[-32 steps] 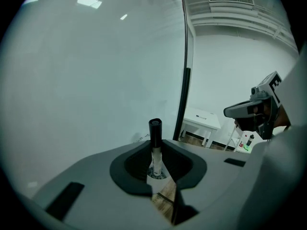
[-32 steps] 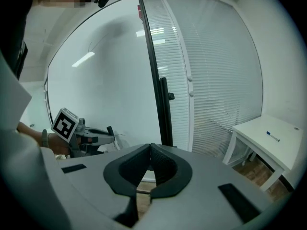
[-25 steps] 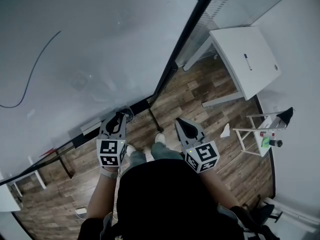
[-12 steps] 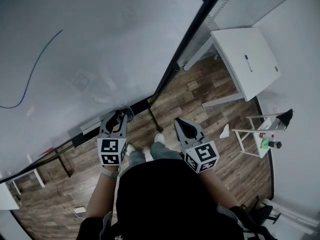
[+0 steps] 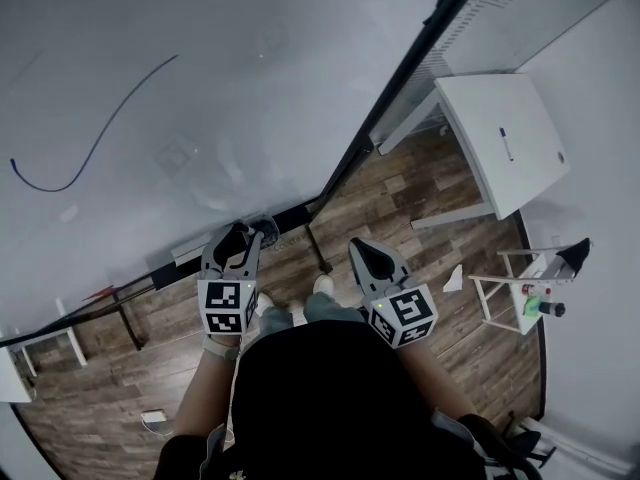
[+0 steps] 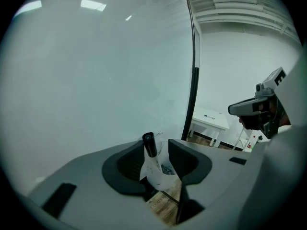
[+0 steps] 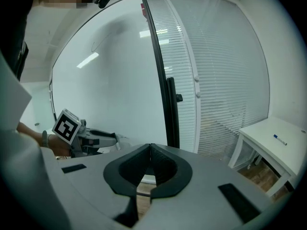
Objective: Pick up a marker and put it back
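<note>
The left gripper (image 6: 160,148) has its jaws pinched on a white-barrelled marker with a black cap (image 6: 152,163), which stands nearly upright between them, so the pickup looks done. The right gripper (image 7: 150,151) has its jaws pressed together on nothing. Beyond both pairs of jaws stands the large glossy whiteboard (image 6: 96,75). Putting the marker back remains.

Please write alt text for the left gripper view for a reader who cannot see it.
The left gripper grips a white marker with a black cap in front of a whiteboard. The right gripper shows at the right, and a white table stands in the background.
</note>
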{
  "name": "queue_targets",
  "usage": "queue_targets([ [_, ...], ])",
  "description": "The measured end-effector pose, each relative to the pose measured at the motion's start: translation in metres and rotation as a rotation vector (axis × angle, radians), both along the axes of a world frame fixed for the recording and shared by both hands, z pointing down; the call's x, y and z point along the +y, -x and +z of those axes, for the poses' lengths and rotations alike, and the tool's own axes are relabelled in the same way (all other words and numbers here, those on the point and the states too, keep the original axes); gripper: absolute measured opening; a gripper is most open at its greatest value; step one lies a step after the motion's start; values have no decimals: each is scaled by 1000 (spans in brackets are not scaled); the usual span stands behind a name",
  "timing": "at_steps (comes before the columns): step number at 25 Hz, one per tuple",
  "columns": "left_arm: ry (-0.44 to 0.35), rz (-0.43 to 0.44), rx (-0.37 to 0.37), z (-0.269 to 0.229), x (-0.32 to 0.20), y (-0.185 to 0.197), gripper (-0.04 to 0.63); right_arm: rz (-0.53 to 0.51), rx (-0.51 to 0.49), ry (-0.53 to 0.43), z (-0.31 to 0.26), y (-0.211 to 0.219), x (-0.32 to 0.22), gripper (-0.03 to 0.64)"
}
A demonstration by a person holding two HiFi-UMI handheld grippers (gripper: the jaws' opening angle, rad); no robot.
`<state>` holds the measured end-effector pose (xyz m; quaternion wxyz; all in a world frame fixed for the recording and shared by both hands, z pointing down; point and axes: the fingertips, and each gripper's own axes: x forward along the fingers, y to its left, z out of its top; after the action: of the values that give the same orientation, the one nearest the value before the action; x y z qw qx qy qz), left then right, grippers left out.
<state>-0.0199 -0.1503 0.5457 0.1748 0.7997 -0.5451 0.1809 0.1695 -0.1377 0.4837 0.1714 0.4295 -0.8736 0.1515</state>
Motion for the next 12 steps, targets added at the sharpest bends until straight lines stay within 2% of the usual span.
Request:
queue_targets([
  [12,-58,-183,-12,-29,24,58,172,-171,-38,-38,-18,59,-11,28],
])
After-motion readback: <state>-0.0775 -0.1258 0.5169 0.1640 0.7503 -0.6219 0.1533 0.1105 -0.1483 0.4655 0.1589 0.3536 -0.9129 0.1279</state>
